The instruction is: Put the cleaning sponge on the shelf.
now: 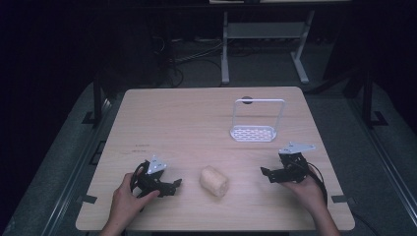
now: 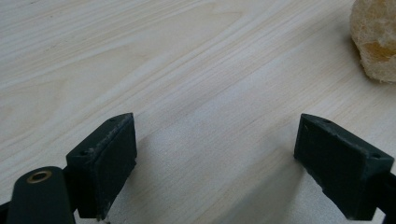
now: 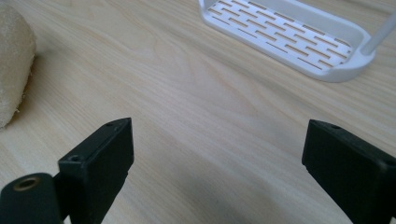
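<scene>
We find a pale wooden surface (image 1: pixel 196 118) carrying few items. Largest on it is a white slotted rack (image 1: pixel 253 132) with a tall wire hoop, standing toward the far right, well apart from everything else; its perforated base suggests it is meant to receive and drain something.

Next, a beige loofah-like sponge (image 1: pixel 214 181) lies on its side near the front edge, between the two grippers and touching neither. We judge this central placement leaves it reachable from either hand.

The left gripper (image 1: pixel 173 186) rests low on the surface, pointing toward the sponge. In the left gripper view its jaws stand wide apart with bare wood between them, and the sponge (image 2: pixel 376 39) sits ahead at the upper right.

The right gripper (image 1: pixel 266 174) likewise points inward, jaws spread wide and empty; the right gripper view shows the sponge (image 3: pixel 14 65) to one side and the rack (image 3: pixel 289 35) ahead.
</scene>
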### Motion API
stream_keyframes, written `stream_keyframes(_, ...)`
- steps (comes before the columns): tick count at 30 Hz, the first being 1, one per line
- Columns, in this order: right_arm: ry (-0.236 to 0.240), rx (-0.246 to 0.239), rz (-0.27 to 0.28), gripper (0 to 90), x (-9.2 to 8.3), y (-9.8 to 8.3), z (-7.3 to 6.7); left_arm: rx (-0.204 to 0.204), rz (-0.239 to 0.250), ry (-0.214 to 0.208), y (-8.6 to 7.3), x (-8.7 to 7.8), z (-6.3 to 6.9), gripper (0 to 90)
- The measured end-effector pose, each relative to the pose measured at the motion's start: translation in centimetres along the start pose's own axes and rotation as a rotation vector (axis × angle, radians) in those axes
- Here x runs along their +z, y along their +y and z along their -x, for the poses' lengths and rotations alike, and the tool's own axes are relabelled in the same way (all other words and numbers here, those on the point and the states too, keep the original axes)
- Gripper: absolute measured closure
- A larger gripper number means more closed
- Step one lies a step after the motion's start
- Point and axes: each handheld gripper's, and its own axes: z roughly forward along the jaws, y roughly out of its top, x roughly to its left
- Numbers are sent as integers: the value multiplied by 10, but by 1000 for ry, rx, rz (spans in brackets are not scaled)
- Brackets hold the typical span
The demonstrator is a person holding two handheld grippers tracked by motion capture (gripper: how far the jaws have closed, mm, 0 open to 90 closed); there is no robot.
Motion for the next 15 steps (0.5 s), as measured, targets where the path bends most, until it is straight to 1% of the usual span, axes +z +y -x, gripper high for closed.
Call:
stream_keyframes(6, 12, 1, 2, 89, 4, 2, -1, 1, 1, -1, 0, 0, 0, 125)
stream_keyframes(10, 18, 6, 16, 89, 5, 2, -2, 1, 1, -1, 0, 0, 0, 125)
stream_keyframes(15, 25, -2, 10, 89, 6, 3, -3, 1, 1, -1, 0, 0, 0, 125)
